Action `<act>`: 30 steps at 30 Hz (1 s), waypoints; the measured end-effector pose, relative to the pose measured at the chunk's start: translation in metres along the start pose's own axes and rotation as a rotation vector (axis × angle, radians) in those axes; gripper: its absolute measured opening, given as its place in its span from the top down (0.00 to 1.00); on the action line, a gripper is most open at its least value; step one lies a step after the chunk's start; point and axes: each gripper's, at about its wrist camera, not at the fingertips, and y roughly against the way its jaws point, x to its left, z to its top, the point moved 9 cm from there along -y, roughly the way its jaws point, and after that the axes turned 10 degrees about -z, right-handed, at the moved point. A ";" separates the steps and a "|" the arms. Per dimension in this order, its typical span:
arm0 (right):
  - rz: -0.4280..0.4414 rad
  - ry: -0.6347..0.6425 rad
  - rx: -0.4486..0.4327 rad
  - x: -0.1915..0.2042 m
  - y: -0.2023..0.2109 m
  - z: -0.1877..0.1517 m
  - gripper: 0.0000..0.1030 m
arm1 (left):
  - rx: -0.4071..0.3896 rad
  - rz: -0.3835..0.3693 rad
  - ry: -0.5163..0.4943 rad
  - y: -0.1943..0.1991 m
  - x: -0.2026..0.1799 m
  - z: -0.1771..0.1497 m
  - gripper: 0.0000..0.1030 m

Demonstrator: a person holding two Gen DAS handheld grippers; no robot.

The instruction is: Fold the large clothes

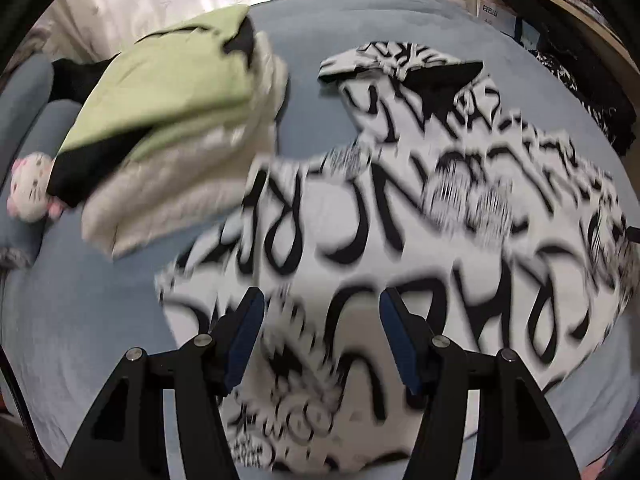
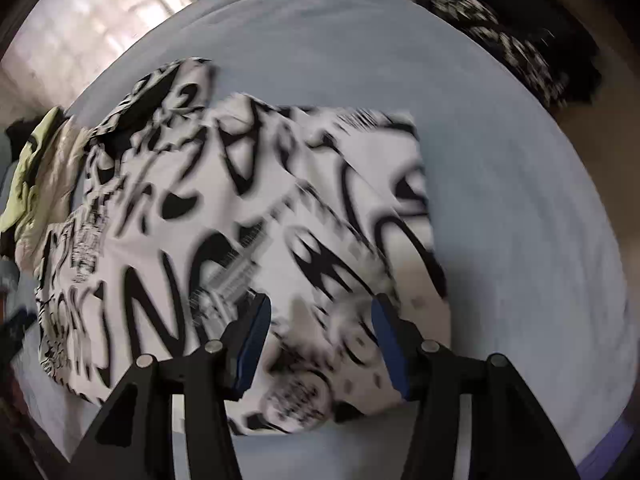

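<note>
While the black-and-white printed shirt [image 1: 420, 220] lies on the blue bed [image 1: 100, 320], your left gripper [image 1: 322, 312] and right gripper [image 2: 320, 316] hang parted, seemingly empty through blur.

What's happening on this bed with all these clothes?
Someone is folding laundry with a pair of hand-held tongs. The left tongs and right tongs are both open above a black-and-white printed garment spread on the blue bed, gripping nothing. A pile of folded clothes sits beside it.
</note>
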 end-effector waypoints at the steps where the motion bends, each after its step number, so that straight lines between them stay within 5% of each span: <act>1: 0.009 0.009 -0.007 0.008 0.005 0.011 0.49 | 0.007 -0.004 -0.003 -0.003 -0.002 0.012 0.43; 5: 0.089 0.013 -0.028 0.041 0.013 0.066 0.47 | 0.026 0.023 -0.015 -0.021 -0.015 0.072 0.36; 8: 0.139 -0.009 -0.035 0.065 0.006 0.105 0.37 | 0.011 0.017 -0.003 -0.037 -0.020 0.120 0.35; 14: 0.293 -0.079 -0.012 0.117 -0.030 0.181 0.37 | 0.010 -0.008 0.052 -0.090 -0.004 0.190 0.36; 22: 0.364 -0.201 -0.020 0.142 -0.090 0.258 0.36 | 0.047 -0.215 0.272 -0.160 0.021 0.235 0.36; 30: 0.366 -0.191 -0.011 0.169 -0.146 0.292 0.37 | 0.059 -0.284 0.316 -0.213 0.024 0.248 0.36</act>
